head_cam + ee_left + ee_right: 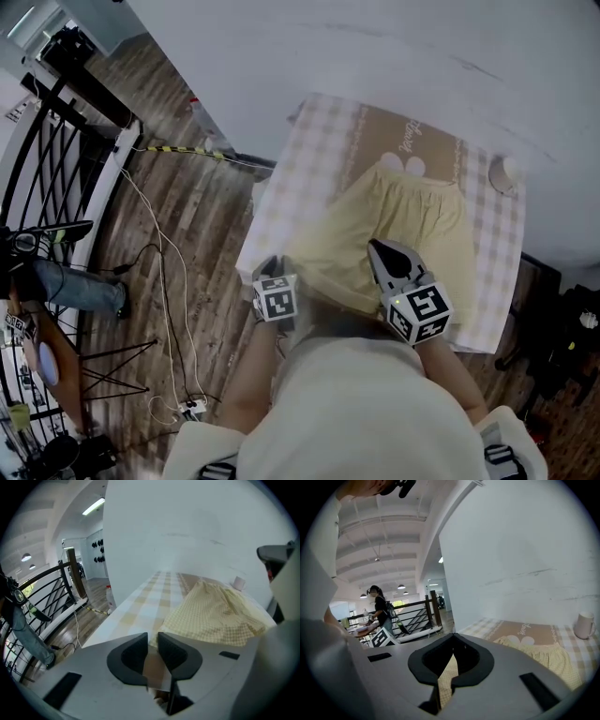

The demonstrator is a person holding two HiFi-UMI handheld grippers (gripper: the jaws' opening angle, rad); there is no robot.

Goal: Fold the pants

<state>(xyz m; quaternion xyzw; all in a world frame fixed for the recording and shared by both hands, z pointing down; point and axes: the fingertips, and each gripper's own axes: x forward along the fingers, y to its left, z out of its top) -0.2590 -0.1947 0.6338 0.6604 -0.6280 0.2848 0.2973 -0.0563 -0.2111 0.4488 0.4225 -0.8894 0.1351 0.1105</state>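
Left gripper (153, 645): jaws drawn nearly together, only a narrow slot between them, with an edge of the yellow checked pants (412, 223) pinched in the slot. Right gripper (453, 644): jaw tips met, clenched on a strip of the same yellow fabric that ran down between the jaws. In the head view both grippers sat on the near hem of the pants, the left one at the near left corner and the right one (378, 251) toward the near right side, well apart from each other. The pants lay spread ahead of both grippers, waistband at the far end, with some wrinkles just beyond the left gripper's jaws. Under them was a table (314, 155) covered in a beige checked cloth with a tan centre panel. A pale cup (506, 173) stood upright at the far right corner, well beyond the right gripper and apart from the pants. A black railing (47, 159) ran far to the left of the left gripper. A person (380, 607) stood in the distance left of the right gripper's jaws.
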